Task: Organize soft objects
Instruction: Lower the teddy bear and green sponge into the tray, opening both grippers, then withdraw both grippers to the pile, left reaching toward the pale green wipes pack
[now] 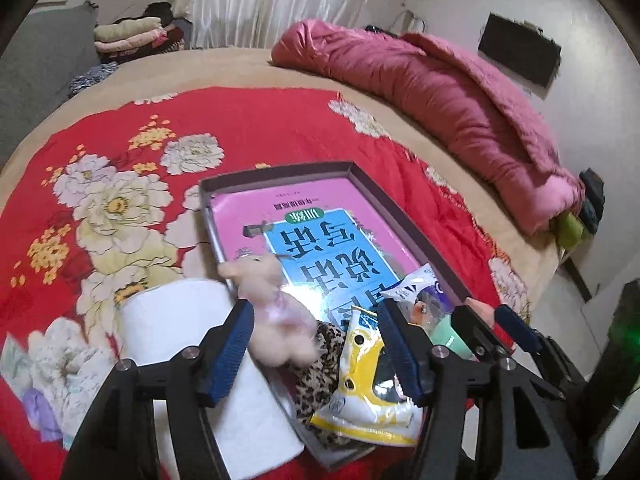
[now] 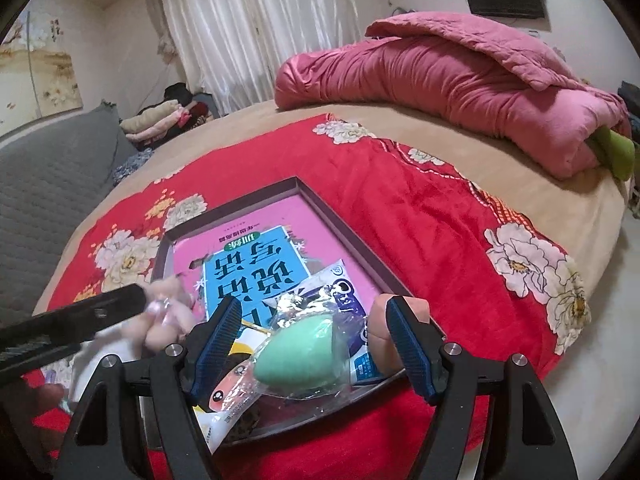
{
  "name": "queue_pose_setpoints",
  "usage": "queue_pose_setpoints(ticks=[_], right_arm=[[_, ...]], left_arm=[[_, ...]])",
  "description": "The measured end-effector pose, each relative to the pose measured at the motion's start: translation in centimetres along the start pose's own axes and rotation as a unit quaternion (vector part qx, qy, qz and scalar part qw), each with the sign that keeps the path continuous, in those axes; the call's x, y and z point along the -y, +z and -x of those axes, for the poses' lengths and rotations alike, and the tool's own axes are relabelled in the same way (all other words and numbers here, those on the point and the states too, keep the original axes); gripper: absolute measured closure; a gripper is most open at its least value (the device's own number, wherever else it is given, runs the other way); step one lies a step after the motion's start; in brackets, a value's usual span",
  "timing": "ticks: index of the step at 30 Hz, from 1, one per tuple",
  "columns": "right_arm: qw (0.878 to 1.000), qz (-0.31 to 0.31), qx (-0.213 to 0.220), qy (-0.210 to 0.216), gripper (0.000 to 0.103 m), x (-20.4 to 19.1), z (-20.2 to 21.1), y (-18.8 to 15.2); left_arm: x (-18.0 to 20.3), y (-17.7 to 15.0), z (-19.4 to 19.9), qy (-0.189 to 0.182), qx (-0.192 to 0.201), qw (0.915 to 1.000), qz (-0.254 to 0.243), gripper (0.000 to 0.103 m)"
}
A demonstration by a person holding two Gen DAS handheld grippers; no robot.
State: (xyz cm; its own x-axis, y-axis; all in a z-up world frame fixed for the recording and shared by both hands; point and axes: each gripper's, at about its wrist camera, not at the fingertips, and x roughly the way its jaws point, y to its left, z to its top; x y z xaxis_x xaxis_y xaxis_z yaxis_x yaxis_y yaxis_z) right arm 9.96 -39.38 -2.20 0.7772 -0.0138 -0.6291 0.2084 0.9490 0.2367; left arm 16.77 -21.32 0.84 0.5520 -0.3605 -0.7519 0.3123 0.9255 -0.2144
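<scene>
Soft pink plush teddy bear hanging blurred over shallow dark cardboard tray, between spread jaws of left gripper; held or falling, could not tell. Mint-green egg-shaped sponge in clear wrap between spread jaws of right gripper, unpinched. Leopard-print cloth already in tray; white paper roll remained outside.

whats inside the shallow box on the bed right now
In the shallow box: a pink and blue book lying flat, a green sponge in clear wrap, snack packets, a leopard-print cloth. Whatever lies beneath these is hidden.
</scene>
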Motion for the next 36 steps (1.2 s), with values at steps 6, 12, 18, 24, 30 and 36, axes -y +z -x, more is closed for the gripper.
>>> queue_pose_setpoints(ticks=[6,12,18,24,30,36], right_arm=[[0.999,0.046,0.025,0.002,0.027,-2.1,1.0,0.0],[0.994,0.096,0.042,0.004,0.027,-4.7,1.9,-0.3],[0.986,0.152,0.063,0.01,0.027,-8.3,3.6,-0.5],[0.97,0.225,0.074,0.046,0.027,-13.9,5.7,-1.8],[0.95,0.296,0.056,0.083,0.027,-19.3,7.1,-3.8],[0.929,0.354,0.028,0.101,0.027,-23.4,6.6,-6.3]], left_arm=[[-1.6,-1.4,4.1,0.007,0.035,0.9993,0.007,0.039],[-4.5,-2.3,6.9,0.019,0.046,0.9981,0.036,0.039],[-8.7,-3.8,9.4,0.039,0.055,0.9948,0.077,0.039],[-14.6,-5.8,12.0,0.07,0.063,0.9867,0.132,0.039],[-21.6,-7.9,13.8,0.098,0.071,0.9701,0.21,0.039],[-27.5,-10.6,13.3,0.057,0.07,0.9475,0.307,0.039]])
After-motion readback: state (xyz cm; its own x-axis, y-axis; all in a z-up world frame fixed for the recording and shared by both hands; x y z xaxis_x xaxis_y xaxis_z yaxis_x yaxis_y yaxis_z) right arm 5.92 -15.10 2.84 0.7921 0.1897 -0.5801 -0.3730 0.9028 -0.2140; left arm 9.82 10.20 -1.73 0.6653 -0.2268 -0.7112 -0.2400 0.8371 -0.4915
